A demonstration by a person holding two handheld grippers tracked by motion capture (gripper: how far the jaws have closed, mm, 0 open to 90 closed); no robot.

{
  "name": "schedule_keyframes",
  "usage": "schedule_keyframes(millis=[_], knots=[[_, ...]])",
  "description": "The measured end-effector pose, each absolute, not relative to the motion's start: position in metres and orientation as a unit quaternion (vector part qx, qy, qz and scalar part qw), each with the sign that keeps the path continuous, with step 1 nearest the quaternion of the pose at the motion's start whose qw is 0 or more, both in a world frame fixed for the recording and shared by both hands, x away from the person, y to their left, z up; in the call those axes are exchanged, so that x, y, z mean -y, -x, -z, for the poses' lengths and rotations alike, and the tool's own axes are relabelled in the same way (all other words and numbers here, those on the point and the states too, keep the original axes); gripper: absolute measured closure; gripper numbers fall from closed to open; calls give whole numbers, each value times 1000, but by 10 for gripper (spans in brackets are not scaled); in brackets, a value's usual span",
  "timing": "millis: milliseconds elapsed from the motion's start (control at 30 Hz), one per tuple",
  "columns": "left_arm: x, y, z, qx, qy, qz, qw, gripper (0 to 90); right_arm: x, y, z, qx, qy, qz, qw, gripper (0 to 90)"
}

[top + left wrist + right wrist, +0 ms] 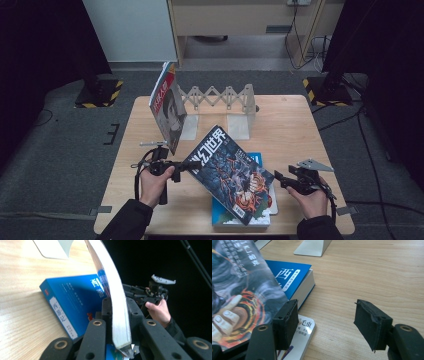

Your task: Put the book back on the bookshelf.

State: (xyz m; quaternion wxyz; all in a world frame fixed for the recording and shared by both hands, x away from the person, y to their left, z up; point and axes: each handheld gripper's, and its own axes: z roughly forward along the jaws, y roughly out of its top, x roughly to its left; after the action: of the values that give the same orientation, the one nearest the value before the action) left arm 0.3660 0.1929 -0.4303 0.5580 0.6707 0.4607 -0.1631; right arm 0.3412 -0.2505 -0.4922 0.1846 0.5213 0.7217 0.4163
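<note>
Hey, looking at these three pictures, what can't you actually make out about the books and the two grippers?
- High view: most of the blue book is covered by the tilted magazine.
- High view: a white book under the stack shows just a corner.
- Left gripper view: the left gripper is shut on the magazine's edge; its cover faces away.
- Right gripper view: the open right gripper holds nothing; the white book's title is cut off by its jaw.

The dark sci-fi magazine (231, 172) with swirly blue-and-orange cover art is tilted up off the stack, left edge raised, its lower right part resting over the blue book (256, 159) near the table's front edge.
</note>
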Motion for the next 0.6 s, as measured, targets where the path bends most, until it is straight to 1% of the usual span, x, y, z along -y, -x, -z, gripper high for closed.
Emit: schedule_keyframes(millis=[267, 600], knots=[[-201, -367, 410, -460, -654, 149, 581, 818, 257, -342, 494, -718, -527, -410, 194, 330], [-200, -373, 387, -449, -647, 135, 602, 820, 266, -345, 498, -719, -533, -399, 201, 311]])
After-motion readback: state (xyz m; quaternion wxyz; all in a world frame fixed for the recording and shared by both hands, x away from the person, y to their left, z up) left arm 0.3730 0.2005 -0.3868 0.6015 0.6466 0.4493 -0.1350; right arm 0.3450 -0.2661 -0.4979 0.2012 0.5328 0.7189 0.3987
